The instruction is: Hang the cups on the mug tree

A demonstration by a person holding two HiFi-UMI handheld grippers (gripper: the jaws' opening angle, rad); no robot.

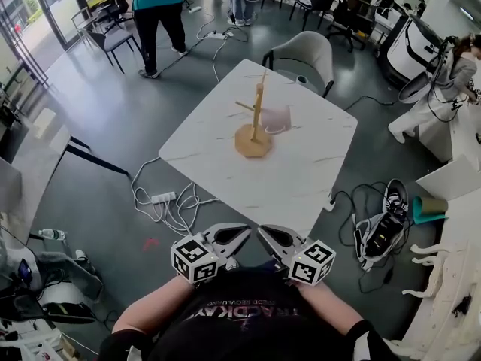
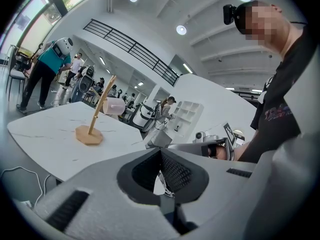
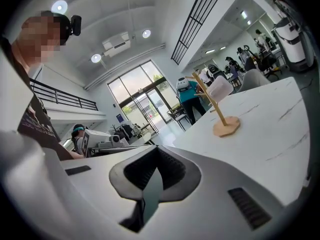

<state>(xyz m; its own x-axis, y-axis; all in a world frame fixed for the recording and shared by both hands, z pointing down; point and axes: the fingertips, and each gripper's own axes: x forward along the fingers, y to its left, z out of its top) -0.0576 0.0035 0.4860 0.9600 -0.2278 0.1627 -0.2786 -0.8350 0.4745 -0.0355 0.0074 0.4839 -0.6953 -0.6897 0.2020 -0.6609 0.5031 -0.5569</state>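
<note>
1. The mug tree [image 1: 255, 122] stands upright near the middle of the white table [image 1: 301, 186]; a pink cup [image 1: 277, 119] hangs on its right side.
2. The left gripper [image 1: 240, 235] and right gripper [image 1: 265, 235] are held side by side off the table's near edge; each has its jaws pressed together, pinching nothing.

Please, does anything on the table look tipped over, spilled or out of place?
Nothing stands out. The mug tree stands on its base near the middle of the table, with one pale cup hanging on it and no spill. The left gripper and right gripper are by the near edge, jaws together, empty.
</note>
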